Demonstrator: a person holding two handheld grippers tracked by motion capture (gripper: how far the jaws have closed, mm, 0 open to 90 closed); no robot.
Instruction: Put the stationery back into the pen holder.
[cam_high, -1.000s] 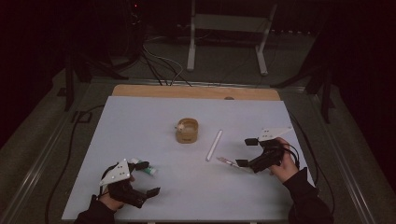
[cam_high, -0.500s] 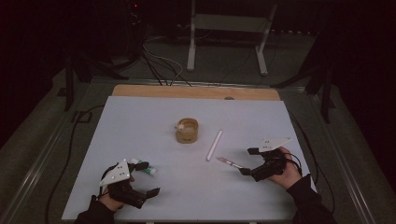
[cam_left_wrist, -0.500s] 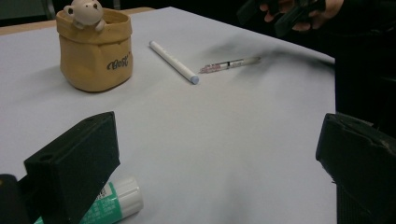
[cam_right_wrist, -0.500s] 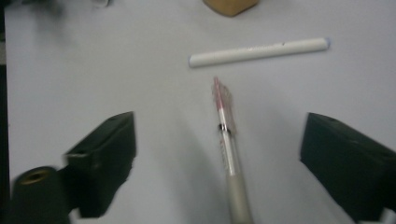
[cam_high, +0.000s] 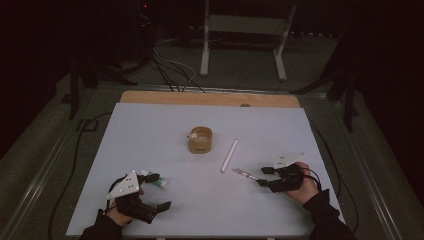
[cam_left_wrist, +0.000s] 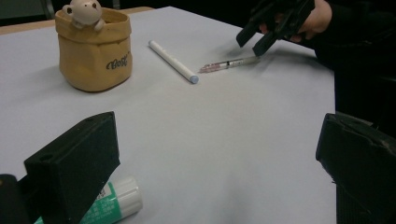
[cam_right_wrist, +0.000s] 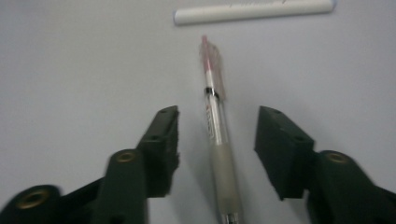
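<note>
A clear pen with a pink tip (cam_right_wrist: 211, 95) lies flat on the white table, its grip end between the jaws of my right gripper (cam_right_wrist: 217, 135). Those jaws have just been closing and stand a little apart from the pen on both sides, not touching it. In the high view the right gripper (cam_high: 263, 176) sits low at the right with the pen (cam_high: 244, 173) pointing left from it. My left gripper (cam_high: 159, 191) rests at the front left, wide open, with a green-and-white glue stick (cam_left_wrist: 116, 200) lying beside its left jaw.
A tan pot (cam_high: 200, 141) with a small bear figure (cam_left_wrist: 84, 10) on its rim stands mid-table. A white stick-shaped pen (cam_high: 229, 155) lies between the pot and the clear pen. A wooden strip (cam_high: 210, 98) borders the far edge.
My right gripper has sunk toward the table and its jaws have narrowed around the clear pen's end. The left gripper and the other things have stayed put.
</note>
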